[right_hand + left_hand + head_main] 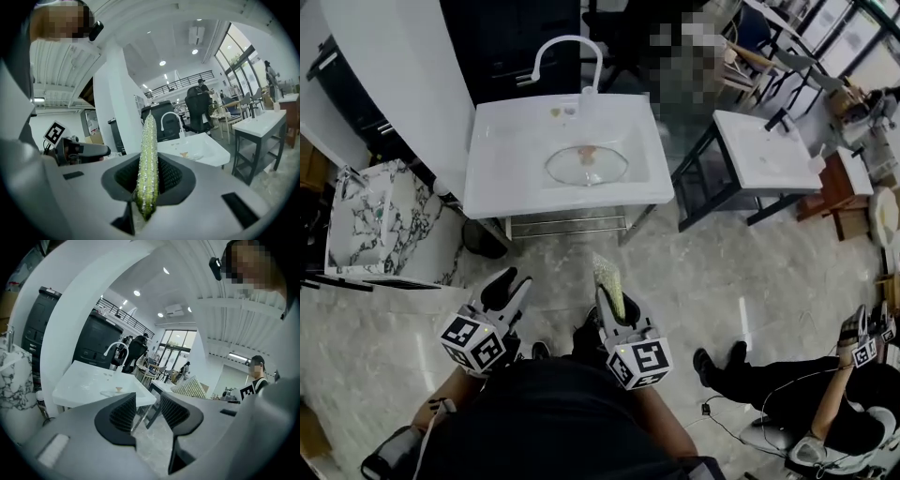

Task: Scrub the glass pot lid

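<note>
Well ahead of both claws, the round clear glass pot lid (pixel 587 165) with its small pale knob lies flat in the shallow bowl of the white washbasin counter (pixel 502 178), below a curved white tap (pixel 567 47). The right claw (pixel 614 298) is clamped on a yellow-green glittery scrubbing sponge (pixel 608 277), which stands edge-up between its jaws and sticks out past their tips. The left claw (pixel 508 286), just beside it on the left, has its jaws parted with nothing between them; only floor and the far counter show through the gap. Both are held low near the person's body, well apart from the lid. By my reading, the scrubber is in hand and that is all: no contact with the lid yet. Left are the approach, steadying the lid and the scrubbing itself.
</note>
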